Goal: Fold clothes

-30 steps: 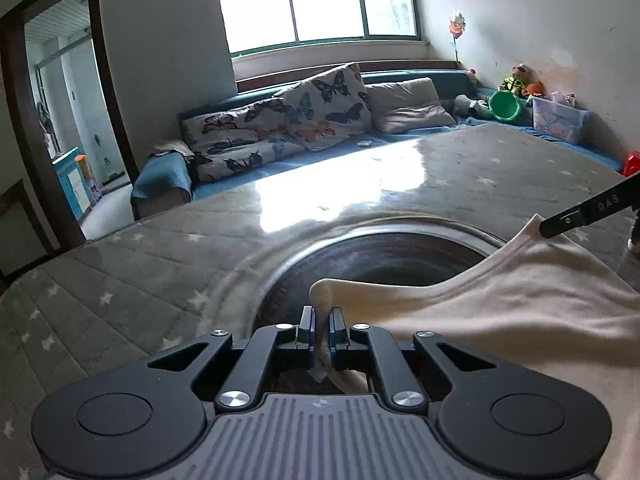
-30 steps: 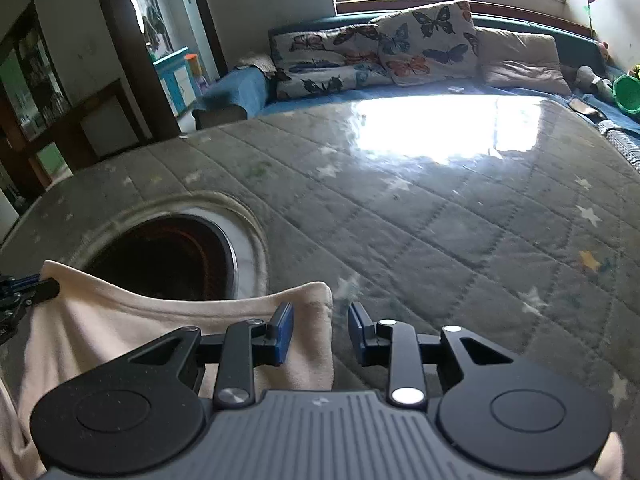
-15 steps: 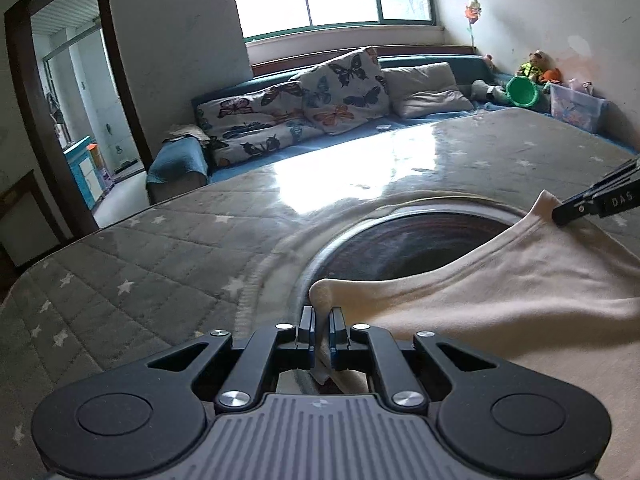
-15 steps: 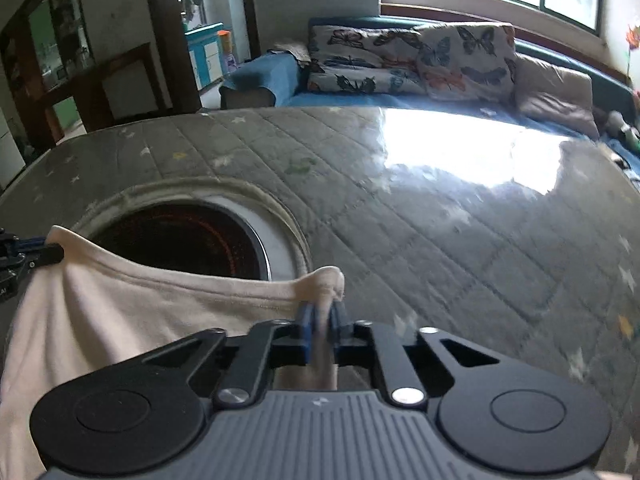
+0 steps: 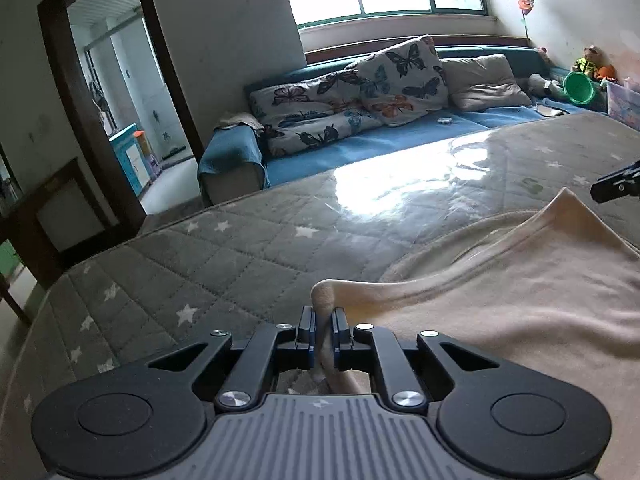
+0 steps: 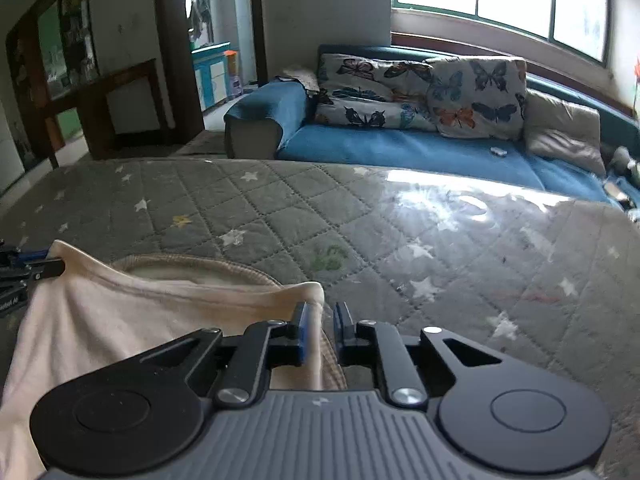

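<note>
A cream garment (image 5: 500, 300) lies spread on the grey star-quilted mattress (image 5: 240, 260), its near edge lifted between both grippers. My left gripper (image 5: 322, 320) pinches one folded corner; its jaws are opening slightly, with cloth filling the gap. In the right wrist view the garment (image 6: 120, 320) hangs over its ribbed collar (image 6: 192, 260). My right gripper (image 6: 322, 316) has the other corner between its jaws, which are opening; the cloth leans on the left pad and a slit shows beside the right pad. The other gripper's tip shows at the frame edge in each view: the right gripper (image 5: 616, 188) and the left gripper (image 6: 24, 272).
Past the mattress (image 6: 400, 240) stands a blue sofa (image 5: 360, 148) with butterfly pillows (image 5: 400, 76) under a window. A green bucket (image 5: 578, 88) and toys sit at the far right. A doorway (image 5: 116, 92) and dark wooden furniture (image 6: 120, 104) are on the left.
Both grippers carried the garment's edge forward over the dark neck opening, which is now covered. The right gripper closed on its corner and now shows a small gap again.
</note>
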A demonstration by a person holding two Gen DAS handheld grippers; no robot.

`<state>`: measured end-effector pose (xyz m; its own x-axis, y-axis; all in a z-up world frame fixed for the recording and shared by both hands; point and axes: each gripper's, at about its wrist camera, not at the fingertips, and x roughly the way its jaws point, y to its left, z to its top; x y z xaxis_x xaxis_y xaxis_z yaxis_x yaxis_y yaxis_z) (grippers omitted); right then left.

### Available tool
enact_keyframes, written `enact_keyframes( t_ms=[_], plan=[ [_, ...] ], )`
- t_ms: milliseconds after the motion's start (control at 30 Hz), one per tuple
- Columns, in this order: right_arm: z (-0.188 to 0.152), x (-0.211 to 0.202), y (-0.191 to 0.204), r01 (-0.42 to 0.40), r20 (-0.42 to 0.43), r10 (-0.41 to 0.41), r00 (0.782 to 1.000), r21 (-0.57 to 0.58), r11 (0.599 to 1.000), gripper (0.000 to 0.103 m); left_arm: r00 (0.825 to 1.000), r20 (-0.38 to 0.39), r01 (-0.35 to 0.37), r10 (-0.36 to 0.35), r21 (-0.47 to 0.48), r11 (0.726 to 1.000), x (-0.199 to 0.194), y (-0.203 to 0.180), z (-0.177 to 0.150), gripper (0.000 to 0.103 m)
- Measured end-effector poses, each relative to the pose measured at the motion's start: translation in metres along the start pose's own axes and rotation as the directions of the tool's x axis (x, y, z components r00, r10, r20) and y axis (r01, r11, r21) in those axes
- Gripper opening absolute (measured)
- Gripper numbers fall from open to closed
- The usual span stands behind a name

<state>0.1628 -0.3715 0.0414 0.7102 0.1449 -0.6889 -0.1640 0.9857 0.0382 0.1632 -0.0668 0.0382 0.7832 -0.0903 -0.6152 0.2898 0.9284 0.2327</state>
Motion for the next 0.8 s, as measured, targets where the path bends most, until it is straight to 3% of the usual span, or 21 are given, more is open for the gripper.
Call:
enact_keyframes(
  t_ms=[200, 367, 533, 633, 800],
  plan=[
    [-0.023, -0.041, 0.01, -0.097, -0.039, 0.095, 0.995, -0.048, 0.994, 0.013, 0.999, 0.039, 0.038, -0.038, 0.008, 0.999, -0.037, -0.001, -0.013, 0.012],
    [-0.06, -0.086, 0.031, -0.178, -0.081, 0.17, 0.982, -0.119, 0.977, 0.013, 0.98, 0.091, 0.176, -0.177, 0.022, 0.984, -0.089, -0.017, -0.03, 0.014],
    [-0.097, -0.116, 0.056, -0.22, -0.131, 0.196, 0.972, -0.208, 0.953, 0.013, 0.931, 0.095, 0.346, -0.352, 0.072, 0.936, -0.134, -0.05, -0.051, 0.014],
    [-0.118, -0.129, 0.063, -0.217, -0.16, 0.184, 0.97, -0.228, 0.949, 0.015, 0.895, 0.093, 0.426, -0.436, 0.107, 0.898, -0.155, -0.073, -0.062, 0.023],
    [-0.141, -0.147, 0.057, -0.185, -0.144, 0.159, 0.977, -0.194, 0.963, 0.019, 0.843, 0.111, 0.499, -0.526, 0.202, 0.843, -0.173, -0.109, -0.068, 0.027]
  ],
)
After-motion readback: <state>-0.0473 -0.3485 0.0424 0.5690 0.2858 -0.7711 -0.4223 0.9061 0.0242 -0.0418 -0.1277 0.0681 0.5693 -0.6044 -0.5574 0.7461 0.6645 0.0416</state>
